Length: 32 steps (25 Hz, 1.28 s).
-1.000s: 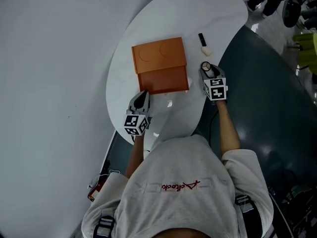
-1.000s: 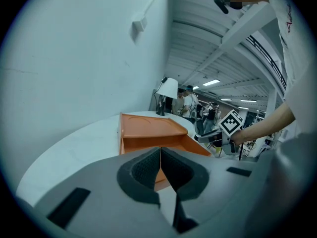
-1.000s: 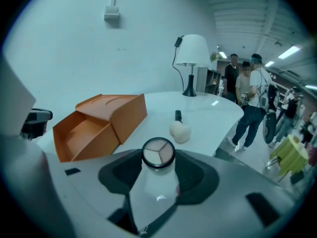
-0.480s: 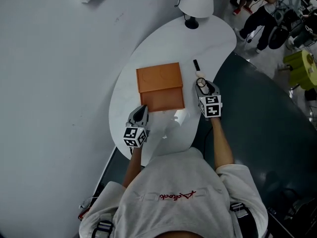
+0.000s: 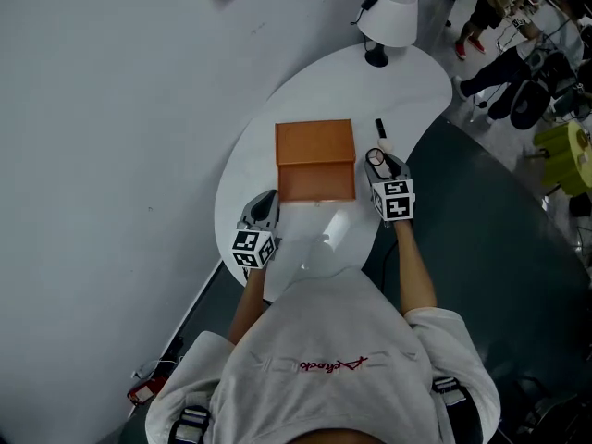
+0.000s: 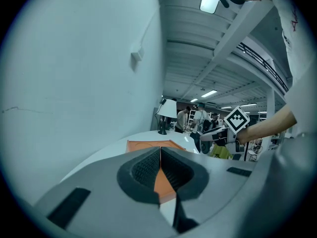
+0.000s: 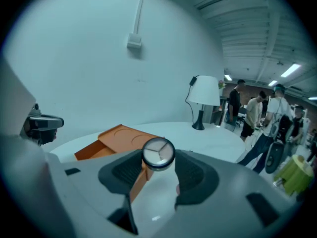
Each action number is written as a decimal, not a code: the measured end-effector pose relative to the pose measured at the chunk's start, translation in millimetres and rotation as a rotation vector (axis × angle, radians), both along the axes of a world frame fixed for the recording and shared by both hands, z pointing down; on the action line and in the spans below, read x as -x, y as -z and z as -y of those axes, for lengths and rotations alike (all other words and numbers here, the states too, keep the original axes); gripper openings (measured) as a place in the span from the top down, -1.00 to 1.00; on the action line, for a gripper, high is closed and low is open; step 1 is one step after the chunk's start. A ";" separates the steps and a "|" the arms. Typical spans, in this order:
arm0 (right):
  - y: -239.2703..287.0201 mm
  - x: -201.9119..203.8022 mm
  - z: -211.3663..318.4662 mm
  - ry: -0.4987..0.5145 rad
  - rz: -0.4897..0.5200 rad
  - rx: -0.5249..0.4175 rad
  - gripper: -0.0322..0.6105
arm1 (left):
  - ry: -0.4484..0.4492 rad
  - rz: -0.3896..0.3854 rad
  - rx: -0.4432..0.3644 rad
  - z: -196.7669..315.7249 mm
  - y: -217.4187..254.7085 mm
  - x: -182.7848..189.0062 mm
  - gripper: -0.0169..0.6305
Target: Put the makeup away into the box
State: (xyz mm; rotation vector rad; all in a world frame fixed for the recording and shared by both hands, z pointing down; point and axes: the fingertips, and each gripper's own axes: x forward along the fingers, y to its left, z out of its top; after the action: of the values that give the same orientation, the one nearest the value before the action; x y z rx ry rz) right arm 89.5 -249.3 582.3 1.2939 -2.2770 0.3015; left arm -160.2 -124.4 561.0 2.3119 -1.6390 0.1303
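An orange box [image 5: 314, 160] lies in the middle of the white oval table [image 5: 277, 128]; it also shows as the orange box [image 7: 116, 139] in the right gripper view. My right gripper [image 5: 378, 160] hovers just off the box's right edge, shut on a small round makeup pot [image 7: 158, 152] with a three-spoke mark on its lid. A black makeup stick [image 5: 379, 129] with a cream tip lies on the table just beyond that gripper. My left gripper [image 5: 265, 200] sits near the box's front left corner, jaws shut with nothing between them [image 6: 160, 170].
A white table lamp [image 5: 388, 17] stands at the table's far end. A grey wall runs along the left. Dark floor lies to the right, with people [image 7: 257, 115] and a yellow-green object [image 5: 569, 155] in the background.
The right gripper, still holding the round pot, has come closer to the box's right edge. The head view has pulled back, and the lamp now shows. The left gripper has barely moved.
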 end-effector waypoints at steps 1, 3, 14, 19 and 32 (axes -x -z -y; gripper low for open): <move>1.3 10.7 -0.7 0.022 0.003 -0.001 0.21 | 0.013 0.001 -0.003 -3.7 1.3 5.5 0.91; 2.8 35.8 -1.9 0.074 0.007 0.000 0.21 | 0.044 0.002 -0.007 -10.9 2.9 18.4 0.91; 0.5 187.2 -24.4 0.397 0.016 0.014 0.21 | 0.293 0.023 0.010 -75.6 7.3 104.9 0.91; -11.5 218.7 -37.4 0.474 0.003 0.036 0.21 | 0.348 0.021 0.029 -93.0 0.4 122.0 0.91; -87.5 216.7 -58.5 0.583 -0.095 0.185 0.21 | 0.325 -0.022 0.074 -65.7 -31.5 104.0 0.91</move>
State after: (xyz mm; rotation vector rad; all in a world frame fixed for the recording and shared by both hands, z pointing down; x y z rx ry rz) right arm -127.2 -190.8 669.8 0.5053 -2.3575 0.2268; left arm -264.1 -58.7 592.4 1.9555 -1.9358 0.0907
